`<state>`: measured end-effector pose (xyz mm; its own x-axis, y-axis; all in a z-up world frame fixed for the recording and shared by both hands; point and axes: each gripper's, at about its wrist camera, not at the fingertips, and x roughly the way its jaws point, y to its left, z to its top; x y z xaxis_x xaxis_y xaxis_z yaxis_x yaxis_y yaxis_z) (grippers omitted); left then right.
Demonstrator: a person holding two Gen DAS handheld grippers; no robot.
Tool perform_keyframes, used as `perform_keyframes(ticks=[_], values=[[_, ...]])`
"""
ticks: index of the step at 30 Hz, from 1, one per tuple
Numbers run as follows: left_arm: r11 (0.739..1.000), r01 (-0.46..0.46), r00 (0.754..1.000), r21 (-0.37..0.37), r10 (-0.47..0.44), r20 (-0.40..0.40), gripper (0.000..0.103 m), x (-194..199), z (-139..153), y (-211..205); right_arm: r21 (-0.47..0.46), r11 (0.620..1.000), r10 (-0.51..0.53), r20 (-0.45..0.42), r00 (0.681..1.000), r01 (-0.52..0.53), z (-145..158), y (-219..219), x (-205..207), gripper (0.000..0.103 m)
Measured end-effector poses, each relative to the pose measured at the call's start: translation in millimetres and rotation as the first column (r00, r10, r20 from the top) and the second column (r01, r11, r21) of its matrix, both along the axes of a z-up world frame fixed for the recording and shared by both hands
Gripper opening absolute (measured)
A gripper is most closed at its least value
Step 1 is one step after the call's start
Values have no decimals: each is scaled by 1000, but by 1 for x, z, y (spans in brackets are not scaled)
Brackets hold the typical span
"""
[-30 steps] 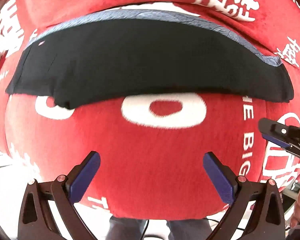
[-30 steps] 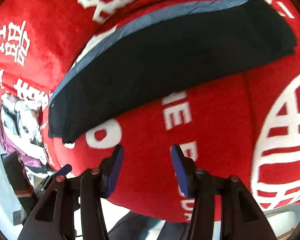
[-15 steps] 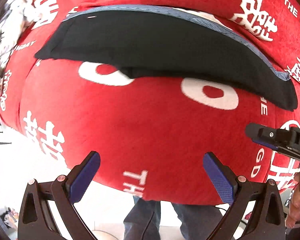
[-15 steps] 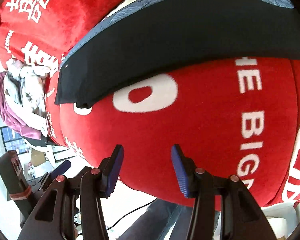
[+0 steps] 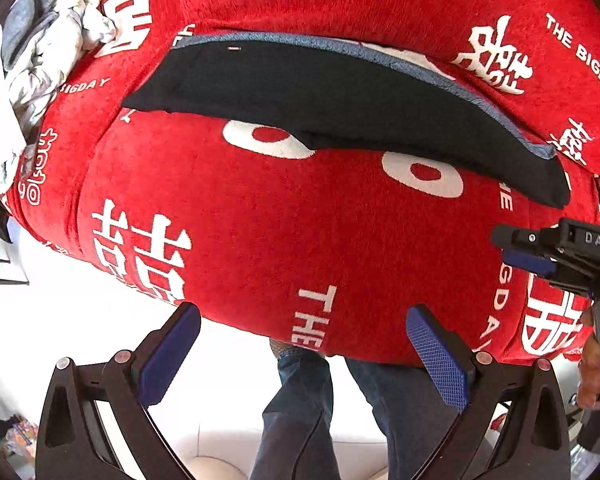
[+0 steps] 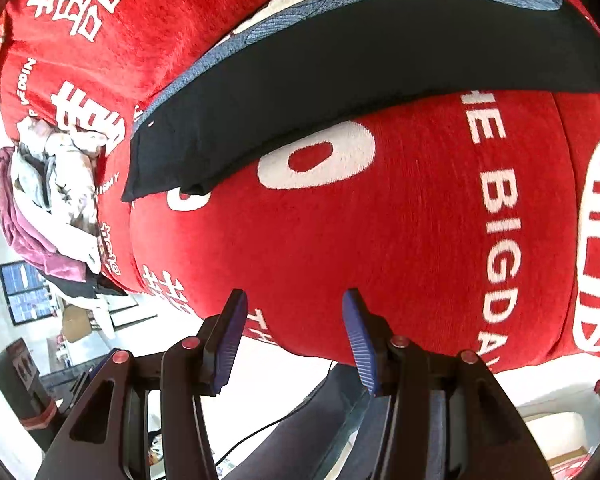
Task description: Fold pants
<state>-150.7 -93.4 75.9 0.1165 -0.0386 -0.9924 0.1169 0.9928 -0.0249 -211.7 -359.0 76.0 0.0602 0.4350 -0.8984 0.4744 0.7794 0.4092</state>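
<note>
A red cloth (image 5: 284,216) with white lettering and characters covers the whole work surface and fills most of both views. The pants (image 5: 340,100), folded into a long, flat black strip with a patterned blue-grey edge along its far side, lie on the red cloth, well beyond both grippers and apart from them. A heap of crumpled pale and purple clothes (image 6: 48,200) sits off the red cloth's left end, past the near end of the pants. Below the red cloth's front edge a person's legs in blue jeans (image 5: 300,408) show. The left gripper (image 5: 304,354) hangs over that front edge with its jaws spread wide and nothing between them. The right gripper (image 6: 294,332) hovers by the same edge, jaws partly apart and empty.
</note>
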Motion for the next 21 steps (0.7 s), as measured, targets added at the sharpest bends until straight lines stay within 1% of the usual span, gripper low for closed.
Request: perform_keyframes(ticks=[4,7,12,16,18,21], values=[[1000,11,1000,-9,-11,20,103,-2,11,6,-15,1000,-12,31,999,13,17,1,2,54],[999,46,998,-19,-45,43,103,0,20,4,-39,999,-34,80,996,38,39,-8,6,54],[993,118,992,-16,-117,49,103,12,23,-18,-67,989,-122,170,978,134,79,-50,7,54],[983,185,982,-13,-185,27,103,28,16,-57,-96,974,-179,213,961,203,109,-104,1,54],[974,224,974,-20,-223,21,103,39,13,-87,-121,966,-197,221,955,227,121,-136,-3,54],[961,274,961,-27,-272,47,103,59,15,-132,-177,950,-214,228,950,257,135,-189,-9,54]])
